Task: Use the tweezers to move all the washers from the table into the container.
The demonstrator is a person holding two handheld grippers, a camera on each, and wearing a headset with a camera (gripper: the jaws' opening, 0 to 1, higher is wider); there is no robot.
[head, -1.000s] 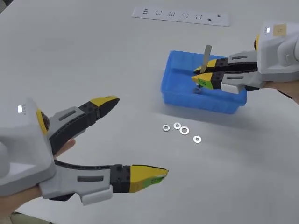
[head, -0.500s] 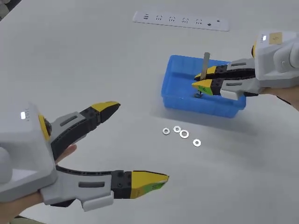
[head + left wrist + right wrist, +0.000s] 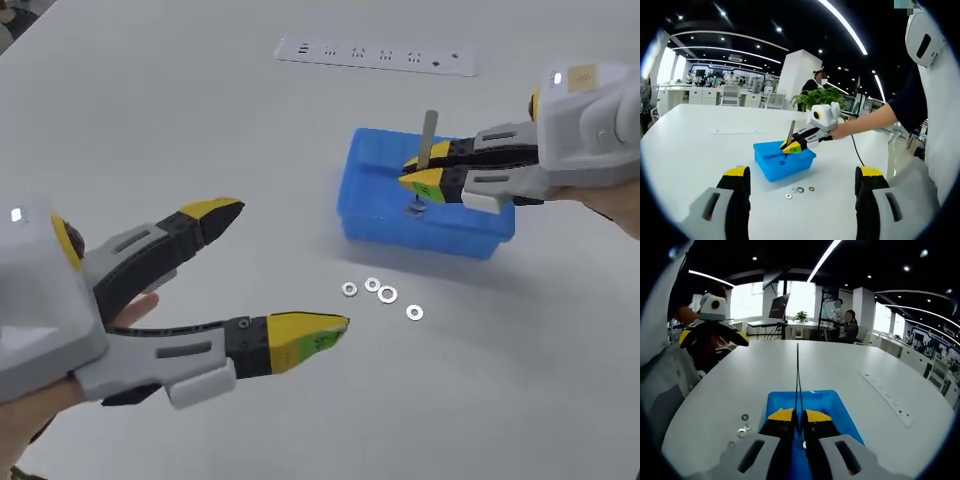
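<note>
Little had changed in the past second: your right gripper [image 3: 420,176] stayed over the blue container [image 3: 360,215], and the four washers [image 3: 381,292] lay where they had lain, in a loose row on the white table [image 3: 200,120] just outside the container's near wall, on your side of it. The right gripper's jaws were pressed together on the tweezers [image 3: 430,135], which stood nearly upright, blunt end above the jaws and points down inside the container; whether the points gripped a washer could not be told. In the right gripper view the tweezers [image 3: 798,380] rose as a thin line between the yellow jaw tips, with the container [image 3: 840,405] beneath them and the washers [image 3: 743,427] to the container's left. Your left gripper [image 3: 288,266] hung well apart from the container, on its left and nearer you, jaws spread wide and holding nothing. A white power strip [image 3: 375,55] lay beyond the container's far wall.
</note>
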